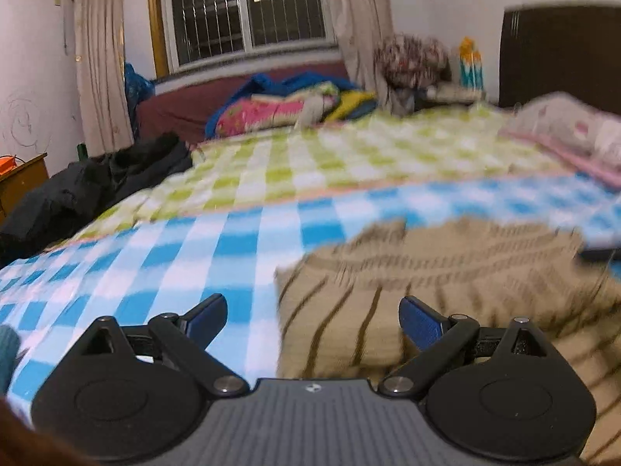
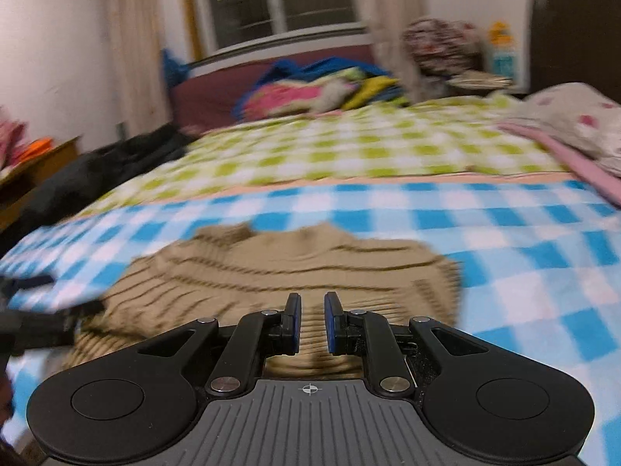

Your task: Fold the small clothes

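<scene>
Checkered bed point(image 1: 240, 240) | left tongs point(image 1: 313, 320) wide apart, angled down | right tongs point(image 2: 312, 320) nearly together, empty, above sweater point(image 2: 295, 264)

We are looking across the bed point(image 2: 504, 240), with the sweater point(image 2: 295, 268) lying on its near part. In the left wrist view the sweater is sitting ahead and to the right of the left gripper point(image 1: 313, 320); in the right wrist view it is lying just ahead of the right gripper point(image 2: 312, 322). A heap of bedding point(image 1: 287, 106) is resting at the bed's far side below the window point(image 1: 248, 7). A pillow point(image 1: 574, 128) is lying far right, dark clothing point(image 1: 97, 186) at the left edge.
</scene>
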Demonstrator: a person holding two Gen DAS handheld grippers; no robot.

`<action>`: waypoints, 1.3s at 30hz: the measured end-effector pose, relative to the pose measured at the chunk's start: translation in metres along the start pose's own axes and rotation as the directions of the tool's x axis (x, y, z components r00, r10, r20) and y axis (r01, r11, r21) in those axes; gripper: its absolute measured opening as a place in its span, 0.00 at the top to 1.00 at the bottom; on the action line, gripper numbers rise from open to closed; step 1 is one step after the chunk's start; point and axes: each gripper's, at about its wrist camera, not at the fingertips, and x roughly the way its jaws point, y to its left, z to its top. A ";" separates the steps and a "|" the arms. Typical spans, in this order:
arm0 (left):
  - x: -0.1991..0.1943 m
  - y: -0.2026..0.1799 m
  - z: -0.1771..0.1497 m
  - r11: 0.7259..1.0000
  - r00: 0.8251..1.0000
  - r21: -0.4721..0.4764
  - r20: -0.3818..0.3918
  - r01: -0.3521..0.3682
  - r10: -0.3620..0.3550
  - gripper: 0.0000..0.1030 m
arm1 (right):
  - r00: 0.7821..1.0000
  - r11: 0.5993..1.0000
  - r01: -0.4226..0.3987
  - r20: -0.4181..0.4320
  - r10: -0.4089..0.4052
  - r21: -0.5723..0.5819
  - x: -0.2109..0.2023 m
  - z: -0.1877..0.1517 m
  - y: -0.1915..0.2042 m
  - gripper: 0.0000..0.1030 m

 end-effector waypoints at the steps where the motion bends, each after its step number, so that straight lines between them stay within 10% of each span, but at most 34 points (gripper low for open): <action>1: 0.002 -0.002 0.003 1.000 1.000 -0.007 0.008 0.006 -0.006 0.02 | 1.000 1.000 -0.022 -0.011 0.022 -0.021 0.004 -0.001 0.005 0.85; 8: 0.036 -0.017 -0.016 0.996 0.991 0.080 -0.130 0.027 -0.016 0.02 | 0.992 0.993 -0.049 -0.118 0.036 -0.106 0.030 -0.016 0.021 0.84; 19: 0.018 -0.019 -0.027 0.993 0.992 0.118 -0.129 0.004 0.011 0.03 | 0.992 0.995 -0.017 -0.130 0.004 -0.101 0.021 -0.024 0.018 0.83; 39: -0.142 0.015 -0.125 0.996 0.973 -0.074 -0.220 0.059 -0.074 0.03 | 0.980 0.998 0.058 -0.190 -0.052 0.021 -0.141 -0.112 -0.003 0.80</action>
